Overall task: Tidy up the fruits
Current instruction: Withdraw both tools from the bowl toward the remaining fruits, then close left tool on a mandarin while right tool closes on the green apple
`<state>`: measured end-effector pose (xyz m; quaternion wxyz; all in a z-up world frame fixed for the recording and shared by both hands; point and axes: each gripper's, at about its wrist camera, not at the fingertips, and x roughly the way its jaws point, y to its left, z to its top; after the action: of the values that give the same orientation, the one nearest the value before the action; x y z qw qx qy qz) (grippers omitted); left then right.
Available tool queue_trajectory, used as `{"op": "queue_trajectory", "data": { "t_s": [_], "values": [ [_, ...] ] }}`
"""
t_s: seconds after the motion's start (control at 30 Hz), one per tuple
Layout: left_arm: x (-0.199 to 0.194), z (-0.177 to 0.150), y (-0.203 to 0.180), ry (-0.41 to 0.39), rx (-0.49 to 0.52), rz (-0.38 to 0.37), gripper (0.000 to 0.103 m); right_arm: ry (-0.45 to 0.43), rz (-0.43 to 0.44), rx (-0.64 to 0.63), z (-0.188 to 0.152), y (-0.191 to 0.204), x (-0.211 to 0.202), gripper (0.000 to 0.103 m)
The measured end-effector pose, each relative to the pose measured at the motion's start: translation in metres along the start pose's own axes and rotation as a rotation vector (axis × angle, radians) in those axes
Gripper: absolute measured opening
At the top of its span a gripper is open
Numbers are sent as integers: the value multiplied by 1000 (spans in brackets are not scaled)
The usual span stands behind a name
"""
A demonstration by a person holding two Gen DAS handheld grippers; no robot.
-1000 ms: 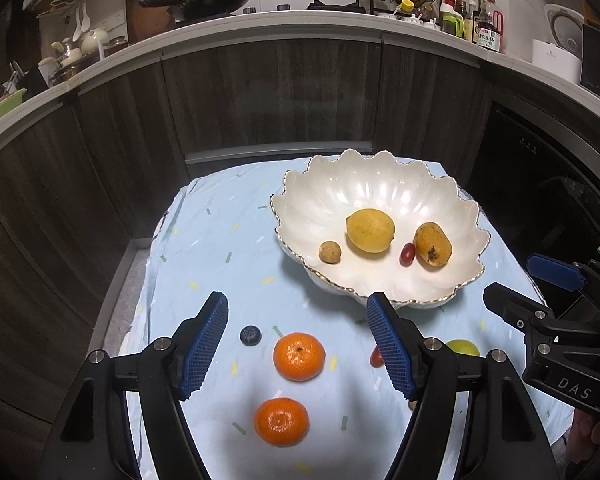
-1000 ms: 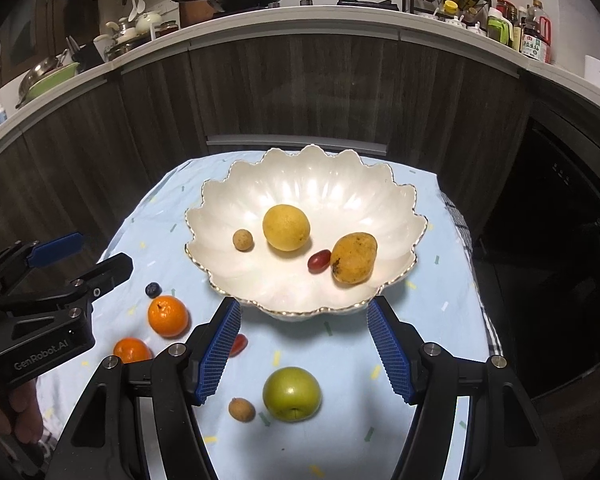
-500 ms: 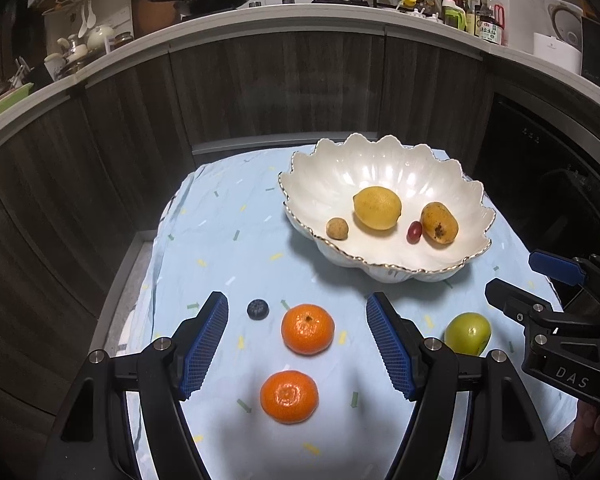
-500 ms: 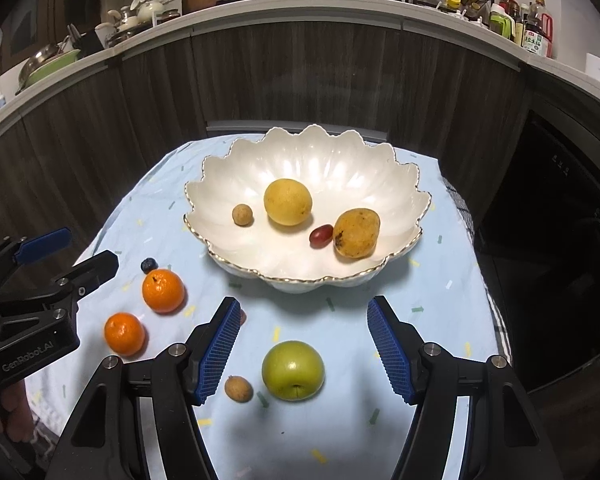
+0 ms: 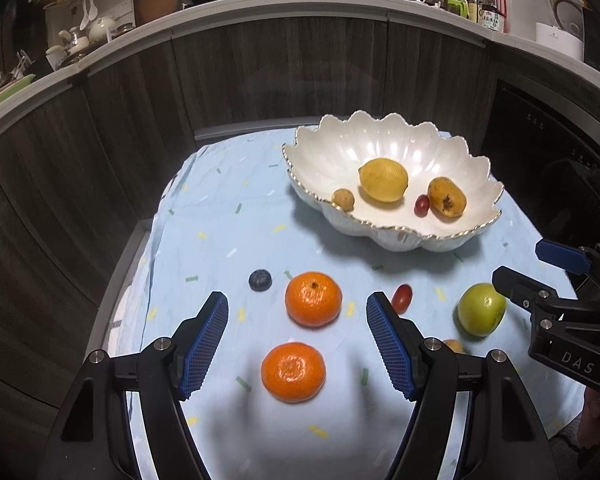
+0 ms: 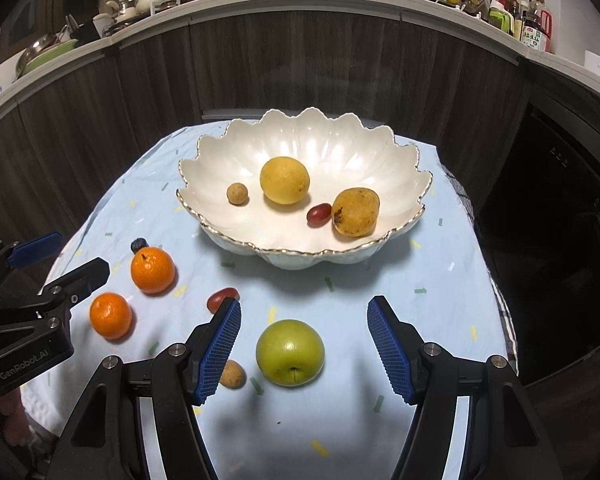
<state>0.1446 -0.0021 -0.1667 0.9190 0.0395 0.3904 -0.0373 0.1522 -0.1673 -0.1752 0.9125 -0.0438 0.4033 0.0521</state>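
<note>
Fruit is split between two places: the scalloped white bowl (image 6: 412,188) at the far side of the blue cloth (image 6: 440,280) already holds a lemon (image 6: 284,180), a mango (image 6: 355,211), a red grape and a small brown fruit, while the rest waits loose on the cloth near me. I hold my right gripper (image 6: 304,350) wide around the green apple (image 6: 290,352), touching nothing, judging it my next pick. My left gripper (image 5: 298,342) spreads equally wide, empty, above two oranges (image 5: 293,372), with a blueberry (image 5: 260,280) and another grape (image 5: 401,298) beside them.
</note>
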Motion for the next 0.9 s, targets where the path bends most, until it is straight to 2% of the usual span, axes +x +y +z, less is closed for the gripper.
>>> {"op": "queue_trajectory", "data": {
  "t_s": [0.4,0.9],
  "values": [
    [15,-21,-1,23,7,8,71,22,-31,16,-15,-3,15,67],
    [34,-34,2,63,-11,14,71,68,-10,14,-23,1,40,67]
  ]
}}
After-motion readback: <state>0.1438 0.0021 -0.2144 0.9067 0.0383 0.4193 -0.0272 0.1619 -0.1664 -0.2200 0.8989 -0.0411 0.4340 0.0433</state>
